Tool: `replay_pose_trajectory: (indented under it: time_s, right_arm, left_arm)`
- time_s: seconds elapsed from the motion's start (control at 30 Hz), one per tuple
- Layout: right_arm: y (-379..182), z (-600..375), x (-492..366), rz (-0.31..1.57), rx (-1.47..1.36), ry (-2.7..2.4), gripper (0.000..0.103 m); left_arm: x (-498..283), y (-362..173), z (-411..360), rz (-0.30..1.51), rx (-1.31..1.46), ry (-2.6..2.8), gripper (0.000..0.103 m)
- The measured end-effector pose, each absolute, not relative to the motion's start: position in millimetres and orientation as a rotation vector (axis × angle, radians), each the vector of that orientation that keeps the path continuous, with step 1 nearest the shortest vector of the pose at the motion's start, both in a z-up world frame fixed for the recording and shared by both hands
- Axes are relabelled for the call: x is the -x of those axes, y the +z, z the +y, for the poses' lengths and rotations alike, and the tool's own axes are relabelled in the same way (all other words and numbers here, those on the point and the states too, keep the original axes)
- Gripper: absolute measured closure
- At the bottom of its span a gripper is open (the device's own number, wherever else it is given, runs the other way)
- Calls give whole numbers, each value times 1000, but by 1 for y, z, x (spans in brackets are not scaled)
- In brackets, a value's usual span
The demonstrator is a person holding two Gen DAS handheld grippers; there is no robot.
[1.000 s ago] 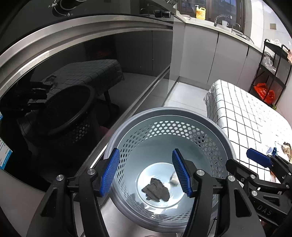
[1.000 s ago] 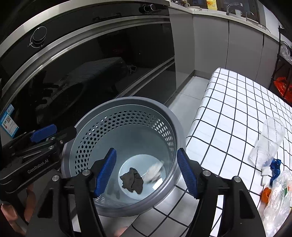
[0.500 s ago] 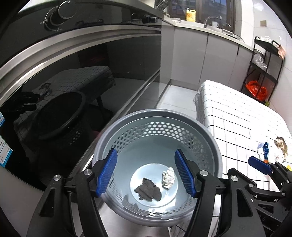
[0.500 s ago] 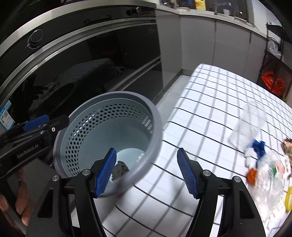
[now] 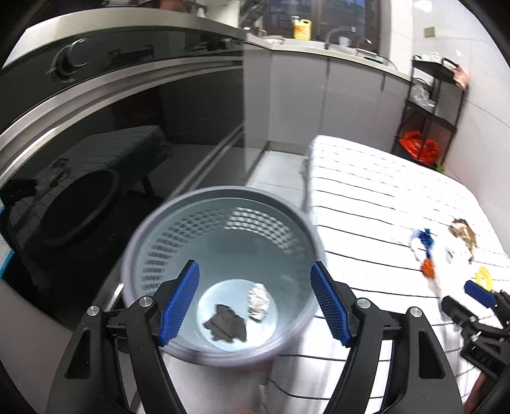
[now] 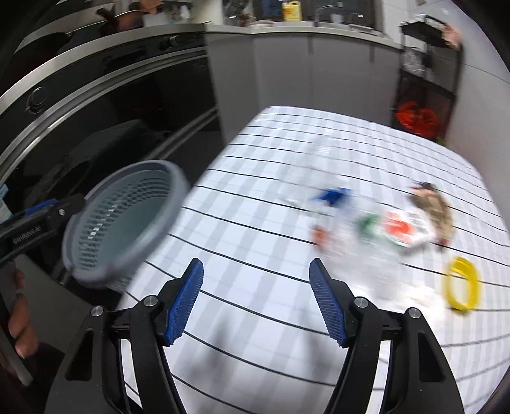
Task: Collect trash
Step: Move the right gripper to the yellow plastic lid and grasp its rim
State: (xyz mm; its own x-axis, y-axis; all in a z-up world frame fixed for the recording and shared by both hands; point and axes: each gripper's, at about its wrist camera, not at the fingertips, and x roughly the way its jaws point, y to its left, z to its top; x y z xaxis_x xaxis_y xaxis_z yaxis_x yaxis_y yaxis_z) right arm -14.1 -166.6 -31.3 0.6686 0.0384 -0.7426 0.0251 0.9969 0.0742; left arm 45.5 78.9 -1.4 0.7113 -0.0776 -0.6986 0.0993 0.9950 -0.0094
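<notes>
Grey basket, dark scrap and foil ball inside, at worktop edge; left tongs opening wider above it, empty; right tongs apart, empty, swung from basket toward remaining litter, next pickup likely.

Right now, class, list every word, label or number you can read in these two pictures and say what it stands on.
"GenRobot.AI": blurred white lettering on the left gripper body, right wrist view.
Label on the plastic wrapper: red and green print, too blurred to read.
Yellow bottle on the counter: label too small.
Sticker on the oven door: unreadable.
</notes>
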Motion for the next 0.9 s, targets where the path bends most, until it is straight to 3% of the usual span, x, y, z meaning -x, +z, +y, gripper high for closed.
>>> replay_pose_trajectory:
  time_s: [0.5, 0.9]
  right_arm:
    - [-39, -328, 79, 837, -178, -302, 32]
    - [-68, -364, 71, 895, -242, -310, 27]
  left_arm:
    - [-18, -8, -31, 782, -80, -287, 30]
    - [8, -32, -102, 819, -137, -401, 30]
